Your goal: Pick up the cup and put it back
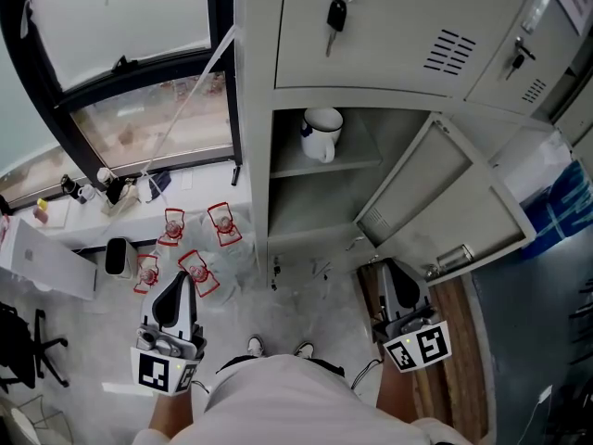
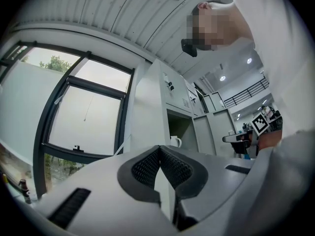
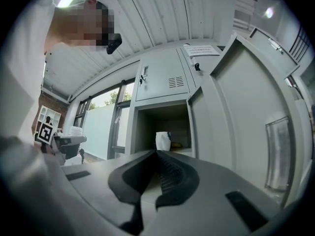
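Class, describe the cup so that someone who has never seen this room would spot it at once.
Find the grey metal locker cabinet beside the window, and its one compartment with the door swung open. On the shelf inside stands the cup: white, with a dark rim and a side handle, bright against the plain grey metal around it.

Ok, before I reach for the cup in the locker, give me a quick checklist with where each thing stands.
1. Grey metal locker door swung open: ok.
2. White enamel cup with a dark rim upright on the upper shelf: ok.
3. Left gripper empty, jaws together: ok.
4. Right gripper jaws apart for a grasp: not ok, they are together, nothing held.
5. Anything inside the cup: cannot tell.
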### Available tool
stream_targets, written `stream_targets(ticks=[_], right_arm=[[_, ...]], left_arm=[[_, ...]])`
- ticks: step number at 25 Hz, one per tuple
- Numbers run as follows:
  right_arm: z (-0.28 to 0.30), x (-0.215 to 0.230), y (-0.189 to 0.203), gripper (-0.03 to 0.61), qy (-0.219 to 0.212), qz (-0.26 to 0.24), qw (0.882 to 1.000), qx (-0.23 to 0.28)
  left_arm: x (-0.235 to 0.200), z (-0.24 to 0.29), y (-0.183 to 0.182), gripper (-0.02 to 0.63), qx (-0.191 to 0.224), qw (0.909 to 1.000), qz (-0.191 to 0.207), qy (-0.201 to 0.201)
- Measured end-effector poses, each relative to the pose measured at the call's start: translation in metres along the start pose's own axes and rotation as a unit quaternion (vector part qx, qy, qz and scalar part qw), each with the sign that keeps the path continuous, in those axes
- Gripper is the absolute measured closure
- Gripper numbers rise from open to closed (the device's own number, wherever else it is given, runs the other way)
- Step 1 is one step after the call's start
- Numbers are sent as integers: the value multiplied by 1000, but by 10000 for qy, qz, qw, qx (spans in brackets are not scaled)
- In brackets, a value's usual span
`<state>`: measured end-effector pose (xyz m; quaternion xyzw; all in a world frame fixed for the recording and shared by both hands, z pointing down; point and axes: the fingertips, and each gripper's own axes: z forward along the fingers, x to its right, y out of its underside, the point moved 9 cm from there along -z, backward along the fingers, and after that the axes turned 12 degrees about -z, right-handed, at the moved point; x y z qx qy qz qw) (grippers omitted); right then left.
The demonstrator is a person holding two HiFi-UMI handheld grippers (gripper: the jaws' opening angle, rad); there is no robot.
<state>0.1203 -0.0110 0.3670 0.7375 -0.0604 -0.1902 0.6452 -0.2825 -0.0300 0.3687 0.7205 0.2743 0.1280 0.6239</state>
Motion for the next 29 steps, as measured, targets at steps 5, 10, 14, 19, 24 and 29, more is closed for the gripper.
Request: stream_targets(ticks=[5,10,14,19,24,29], right_arm=[[-2,-3,-1,561,34,-99,9999,-29],[-3,-5,-2,561,48,-132,9999,-38],[-2,-4,-2,561,57,-157,9998,-50],[0,-3,-3,561,68,-193,9998,-43],[1,0,-4,561,53,-219,9997,-36],[1,1,0,561,16,-187,9998,-88]], left_arm=[[-2,1,0,594,-6,10000,-22,37],[-2,3,1,594,0,10000,-26,75],[-2,8,2,592,30,10000,-46,80],[1,13,3,592,80,9999,-68,127],[3,17,4,592,89,9998,-89,146],[5,20,7,592,30,9998,-111,156]])
